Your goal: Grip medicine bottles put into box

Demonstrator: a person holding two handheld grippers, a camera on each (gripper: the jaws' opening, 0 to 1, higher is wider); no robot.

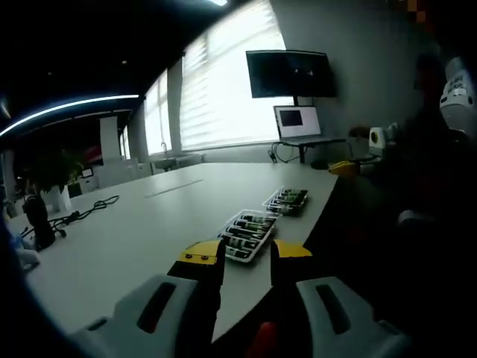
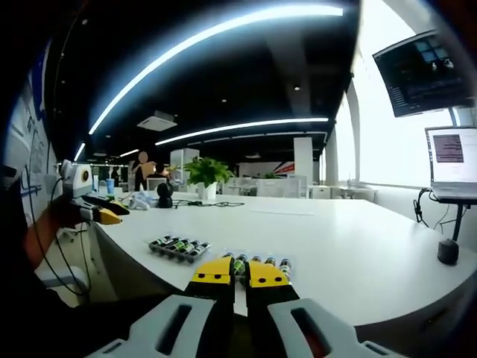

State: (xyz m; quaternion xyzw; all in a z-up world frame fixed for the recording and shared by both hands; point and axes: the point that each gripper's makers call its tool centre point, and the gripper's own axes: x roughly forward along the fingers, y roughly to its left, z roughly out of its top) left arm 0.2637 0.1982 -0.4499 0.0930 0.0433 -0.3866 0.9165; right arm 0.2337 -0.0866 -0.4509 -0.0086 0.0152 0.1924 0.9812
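Left gripper view looks out over a big white bench (image 1: 134, 231), and just ahead of the left hand-held gripper (image 1: 246, 257) a tray of medicine bottles (image 1: 247, 233) lies flat near the bench's edge, with a second tray (image 1: 287, 199) a little further on. That gripper's yellow-tipped jaws stand apart with a narrow gap and nothing between them. In the right gripper view the same bench (image 2: 350, 246) spreads away ahead; the right hand-held gripper (image 2: 238, 274) has its jaws nearly together, holding nothing that I can make out, and a row of bottles (image 2: 261, 262) sits just beyond its tips, partly hidden by them. Off to its left lies the other tray (image 2: 179, 247). By my reckoning the task has hardly started: every bottle I can see lies in a tray, neither gripper has one, and I cannot say which container is meant as the box. The right gripper view also catches the other gripper (image 2: 97, 211) far to the left, a potted plant (image 2: 205, 175) and a laptop (image 2: 453, 160) to the right; the left gripper view adds a wall screen (image 1: 289, 73) and cables (image 1: 86, 209) off to its left.
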